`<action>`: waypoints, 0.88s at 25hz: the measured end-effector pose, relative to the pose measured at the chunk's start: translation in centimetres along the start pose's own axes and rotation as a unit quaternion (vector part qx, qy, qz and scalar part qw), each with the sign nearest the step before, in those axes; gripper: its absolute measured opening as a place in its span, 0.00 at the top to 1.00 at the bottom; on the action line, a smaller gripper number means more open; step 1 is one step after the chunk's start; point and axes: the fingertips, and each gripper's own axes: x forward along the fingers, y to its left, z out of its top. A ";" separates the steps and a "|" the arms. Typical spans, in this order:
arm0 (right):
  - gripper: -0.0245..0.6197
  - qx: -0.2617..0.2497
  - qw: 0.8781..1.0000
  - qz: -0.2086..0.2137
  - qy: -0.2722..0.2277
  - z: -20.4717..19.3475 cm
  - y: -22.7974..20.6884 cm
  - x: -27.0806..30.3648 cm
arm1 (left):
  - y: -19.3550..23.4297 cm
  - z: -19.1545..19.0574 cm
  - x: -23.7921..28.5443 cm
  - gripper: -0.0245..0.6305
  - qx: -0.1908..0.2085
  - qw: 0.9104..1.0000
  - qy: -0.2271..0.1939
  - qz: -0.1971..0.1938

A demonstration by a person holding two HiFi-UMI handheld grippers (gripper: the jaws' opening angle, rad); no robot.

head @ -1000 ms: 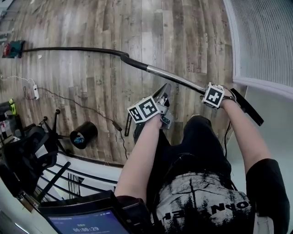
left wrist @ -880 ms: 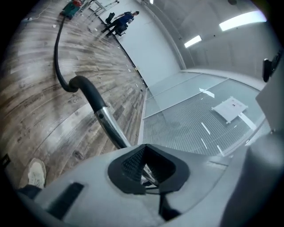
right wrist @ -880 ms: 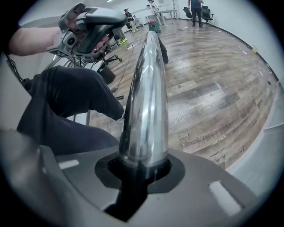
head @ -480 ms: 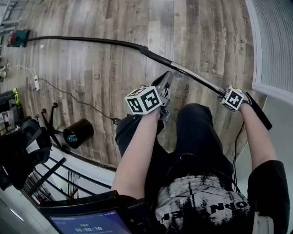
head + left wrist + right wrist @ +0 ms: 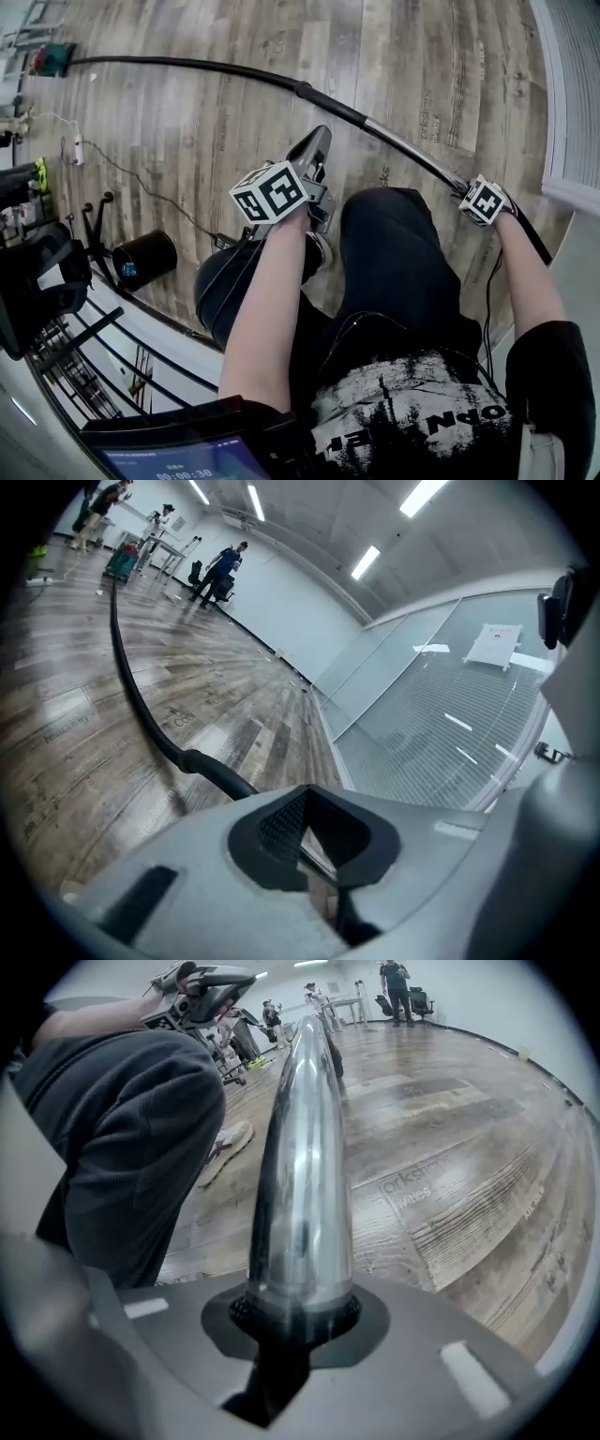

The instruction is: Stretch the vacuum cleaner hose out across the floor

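A black vacuum hose (image 5: 187, 66) runs over the wood floor from the vacuum body (image 5: 52, 58) at the far left to a black joint (image 5: 302, 89). From there a chrome wand tube (image 5: 403, 145) slants down to my right gripper (image 5: 473, 195). In the right gripper view the tube (image 5: 300, 1166) stands between the jaws of that gripper (image 5: 295, 1321), which have just been closing and grip it. My left gripper (image 5: 317, 145) hangs shut and empty above the person's knee. In the left gripper view its jaws (image 5: 314, 841) meet, with the hose (image 5: 141, 705) lying beyond.
A black cylinder (image 5: 143, 258) lies on the floor at the left, near a power strip (image 5: 78, 150) with a thin cable. A glass wall with blinds (image 5: 572, 94) borders the right side. Railings and a tablet (image 5: 178, 455) are below. People (image 5: 220, 569) stand far off.
Both grippers have sunk toward the floor and the person has crouched. The right gripper carried the wand's end down with it, so the tube lies lower and flatter.
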 end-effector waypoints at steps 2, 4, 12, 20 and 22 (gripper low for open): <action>0.85 -0.005 1.000 0.000 -0.004 -0.5 -0.1 1.0 | 0.0 -0.7 -0.4 0.96 0.000 1.000 -0.009 0.006; 0.85 -0.011 1.000 0.000 -0.010 -0.4 0.0 2.0 | 0.0 -1.2 -0.9 0.96 0.005 1.000 -0.013 0.015; 0.85 -0.009 0.999 -0.017 -0.025 -0.9 -0.5 5.2 | 0.4 -2.9 -2.0 0.96 0.004 0.999 -0.015 0.041; 0.84 0.004 0.999 -0.022 -0.034 -1.7 -1.0 7.1 | 1.2 -3.8 -3.0 0.96 0.005 0.999 -0.006 0.049; 0.82 0.010 0.999 -0.020 -0.034 -1.6 -1.1 7.2 | 1.5 -3.9 -3.1 0.96 0.001 0.999 -0.007 0.051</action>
